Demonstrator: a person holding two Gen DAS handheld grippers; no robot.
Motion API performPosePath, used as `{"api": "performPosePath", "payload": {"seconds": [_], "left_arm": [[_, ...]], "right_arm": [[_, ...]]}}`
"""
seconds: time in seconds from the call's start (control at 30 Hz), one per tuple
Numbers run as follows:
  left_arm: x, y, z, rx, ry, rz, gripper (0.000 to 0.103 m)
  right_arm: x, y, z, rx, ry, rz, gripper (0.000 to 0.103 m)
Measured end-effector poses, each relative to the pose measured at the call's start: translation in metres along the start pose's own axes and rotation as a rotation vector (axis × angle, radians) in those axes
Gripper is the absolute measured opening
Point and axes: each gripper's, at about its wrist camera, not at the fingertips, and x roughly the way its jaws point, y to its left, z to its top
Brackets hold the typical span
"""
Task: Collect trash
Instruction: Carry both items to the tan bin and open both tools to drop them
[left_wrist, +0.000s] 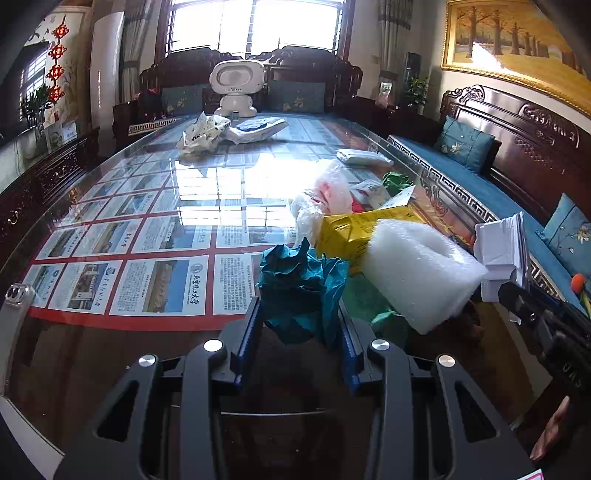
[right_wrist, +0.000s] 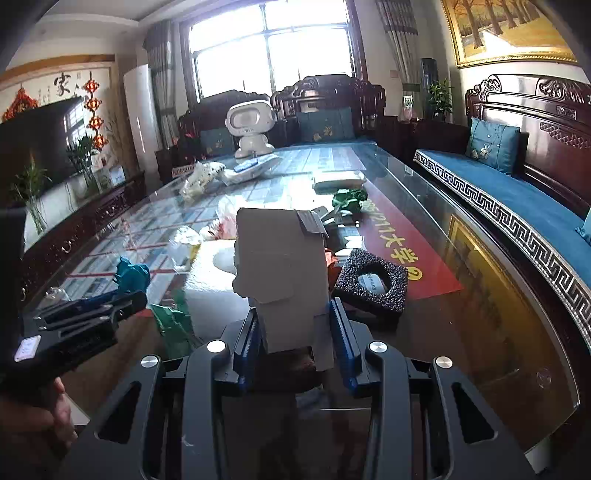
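My left gripper (left_wrist: 300, 317) is shut on a crumpled teal paper ball (left_wrist: 295, 284) held just above the glass table (left_wrist: 129, 354); it also shows in the right wrist view (right_wrist: 131, 275). My right gripper (right_wrist: 293, 328) is shut on a grey cardboard box (right_wrist: 282, 266), held upright; in the left wrist view the box (left_wrist: 502, 251) shows at the right. Beside them lie a white foam roll (left_wrist: 421, 269), a yellow bag (left_wrist: 347, 229), clear plastic wrap (left_wrist: 325, 195) and green wrapping (right_wrist: 173, 325).
A black foam frame (right_wrist: 375, 284) lies right of the box. Further back are a green crumple (right_wrist: 349, 199), a white packet (right_wrist: 338, 181), a crumpled bag (left_wrist: 201, 134), a flat package (left_wrist: 258, 127) and a white robot toy (left_wrist: 236, 86). A wooden sofa (right_wrist: 517, 192) runs along the right.
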Motion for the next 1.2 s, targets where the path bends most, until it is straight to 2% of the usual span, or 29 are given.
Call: {"api": "performPosePath", "payload": {"seconds": [0.17, 0.43, 0.8, 0.97, 1.1, 1.2], "left_arm": [[-0.018, -0.007, -0.003, 0.020, -0.020, -0.015, 0.039], [-0.066, -0.025, -0.024, 0.082, -0.037, -0.076, 0.039], [-0.128, -0.045, -0.096, 0.166, 0.022, -0.141, 0.039], [-0.142, -0.053, -0.137, 0.212, 0.072, -0.170, 0.039], [-0.142, -0.063, -0.174, 0.257, 0.152, -0.207, 0.039], [-0.131, -0.070, -0.206, 0.277, 0.252, -0.256, 0.039]], "right_arm": [[-0.024, 0.004, 0.001, -0.011, -0.035, 0.008, 0.036], [-0.086, 0.015, -0.012, -0.051, -0.068, 0.063, 0.036], [-0.170, 0.028, -0.067, -0.081, -0.030, 0.139, 0.036], [-0.190, 0.031, -0.097, -0.087, 0.019, 0.154, 0.036], [-0.195, 0.027, -0.132, -0.056, 0.088, 0.146, 0.036], [-0.193, 0.026, -0.157, -0.035, 0.148, 0.132, 0.036]]}}
